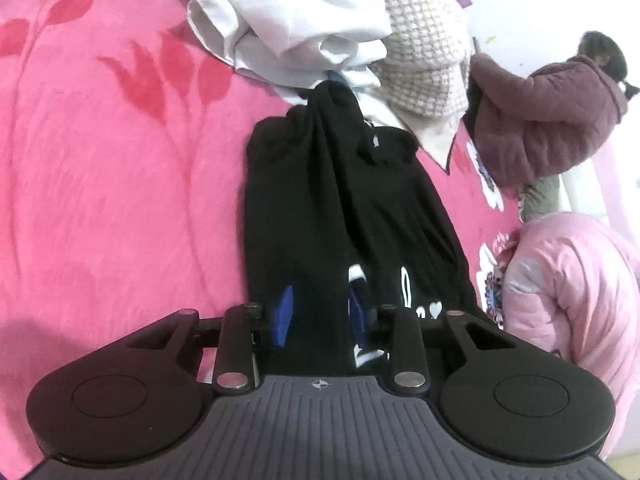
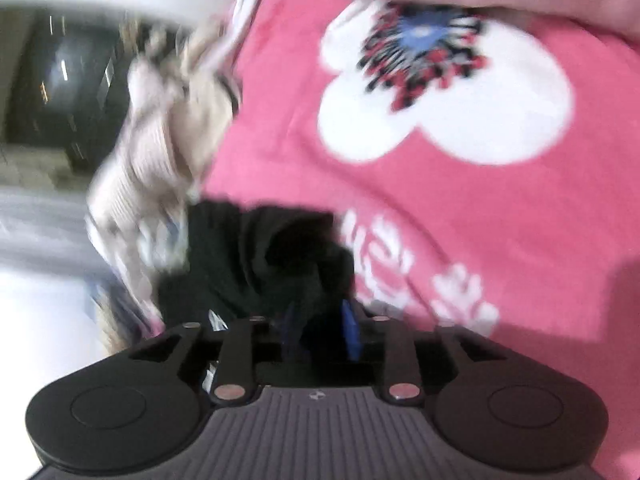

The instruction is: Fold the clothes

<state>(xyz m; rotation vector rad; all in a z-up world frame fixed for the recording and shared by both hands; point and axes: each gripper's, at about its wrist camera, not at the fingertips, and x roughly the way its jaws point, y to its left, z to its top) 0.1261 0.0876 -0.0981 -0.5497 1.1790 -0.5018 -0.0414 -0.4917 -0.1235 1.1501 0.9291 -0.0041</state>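
A black garment (image 1: 340, 200) with white print lies lengthwise and bunched on the pink bedspread (image 1: 100, 180). Its near end runs in between the blue pads (image 1: 284, 316) of my left gripper (image 1: 320, 316). The jaws stand a little apart and the cloth sits loosely between them. The right wrist view is blurred. There my right gripper (image 2: 320, 328) is at a crumpled end of the black garment (image 2: 260, 256), with dark cloth between its parted blue pads (image 2: 352, 332).
A heap of white clothes (image 1: 300, 20) and a checked knit (image 1: 424, 48) lie beyond the garment. A maroon padded jacket (image 1: 552, 112) and a pink padded jacket (image 1: 580, 280) lie at the right. Beige clothing (image 2: 168, 152) hangs by the bed edge, with dark furniture (image 2: 68, 80) behind.
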